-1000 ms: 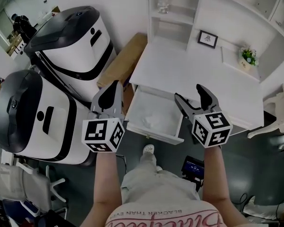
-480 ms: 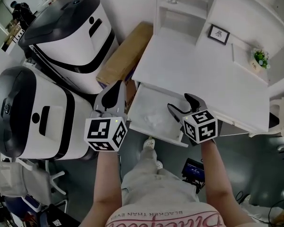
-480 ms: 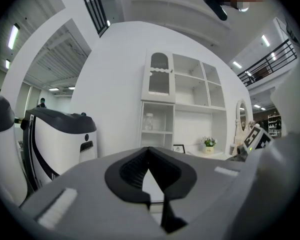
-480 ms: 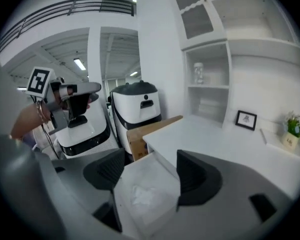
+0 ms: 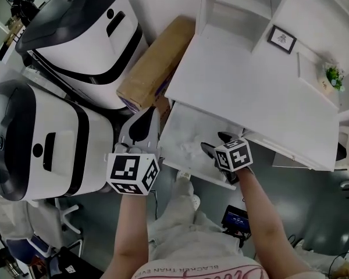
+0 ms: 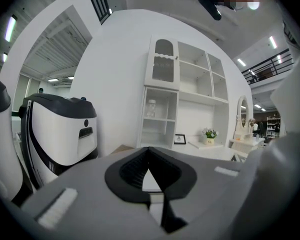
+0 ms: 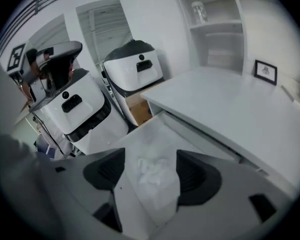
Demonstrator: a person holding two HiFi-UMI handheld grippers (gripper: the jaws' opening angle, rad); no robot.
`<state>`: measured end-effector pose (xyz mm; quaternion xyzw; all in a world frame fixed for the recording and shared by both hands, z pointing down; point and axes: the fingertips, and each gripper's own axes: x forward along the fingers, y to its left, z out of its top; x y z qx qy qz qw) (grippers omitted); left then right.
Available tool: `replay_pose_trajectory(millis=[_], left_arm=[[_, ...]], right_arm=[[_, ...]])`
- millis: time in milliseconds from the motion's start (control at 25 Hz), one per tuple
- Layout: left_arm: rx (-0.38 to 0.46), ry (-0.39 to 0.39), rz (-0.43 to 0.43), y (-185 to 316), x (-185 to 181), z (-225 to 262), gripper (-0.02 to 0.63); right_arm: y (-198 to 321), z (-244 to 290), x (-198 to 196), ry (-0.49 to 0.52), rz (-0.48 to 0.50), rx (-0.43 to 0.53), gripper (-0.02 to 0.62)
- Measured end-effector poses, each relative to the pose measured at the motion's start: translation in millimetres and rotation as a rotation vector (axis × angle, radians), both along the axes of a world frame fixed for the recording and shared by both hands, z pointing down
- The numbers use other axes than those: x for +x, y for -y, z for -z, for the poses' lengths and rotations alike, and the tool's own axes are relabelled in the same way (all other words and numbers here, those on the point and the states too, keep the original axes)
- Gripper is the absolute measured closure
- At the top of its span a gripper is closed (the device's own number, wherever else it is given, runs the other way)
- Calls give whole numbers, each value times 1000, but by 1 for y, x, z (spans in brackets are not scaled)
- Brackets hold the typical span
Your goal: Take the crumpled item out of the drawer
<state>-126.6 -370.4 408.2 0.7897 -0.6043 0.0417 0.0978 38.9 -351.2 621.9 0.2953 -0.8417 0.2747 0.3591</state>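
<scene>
The white desk drawer (image 5: 196, 129) stands pulled out. A crumpled white item (image 5: 188, 149) lies on its floor near the front. My right gripper (image 5: 214, 145) is open and reaches down into the drawer just to the right of the item. In the right gripper view the crumpled item (image 7: 151, 175) sits between the two dark pads (image 7: 196, 176), with gaps on both sides. My left gripper (image 5: 141, 125) is shut with nothing in it and hovers outside the drawer's left side. The left gripper (image 6: 149, 156) points at the desk and shelves.
The white desk top (image 5: 250, 86) carries a picture frame (image 5: 281, 39) and a small plant (image 5: 333, 74). A cardboard box (image 5: 154, 63) leans left of the desk. Two large white-and-black machines (image 5: 81, 34) (image 5: 41, 138) stand at the left. The person's leg is under the drawer front.
The right gripper has dropped from above the desk edge into the drawer and now straddles the crumpled item. The left gripper has stayed beside the drawer, still shut.
</scene>
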Motion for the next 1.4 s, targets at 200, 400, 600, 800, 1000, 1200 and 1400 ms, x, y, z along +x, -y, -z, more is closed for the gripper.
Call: replay_pose_trajectory(millis=[200,400,600,800,1000,1200,1400], left_arm=[[-53,-1,-13,9,-3,-26,597],[-92,-2,-30,22,-4,-48,597],[-118,-15,-52,32,1,-66,597],[-149,-16,-60,35,4,-85,597],[-184,-10,-53,32,-2,-102,597],[-202,-11,-38,30,-7,-109,597],[-201,-8,-43,30,-7,-106,597]], right_arm=[[-4,-55,-1,-40,5,-116,265],[-2,-100,1,-63,-28,-212,277],[-4,-139,4,-96,-32,-272,339],[-11,-169,-3,-116,10,-333,342],[-18,-188,-8,-148,45,-362,368],[-16,-191,-4,-147,33,-365,428],[-20,-187,-5,-122,24,-394,522]])
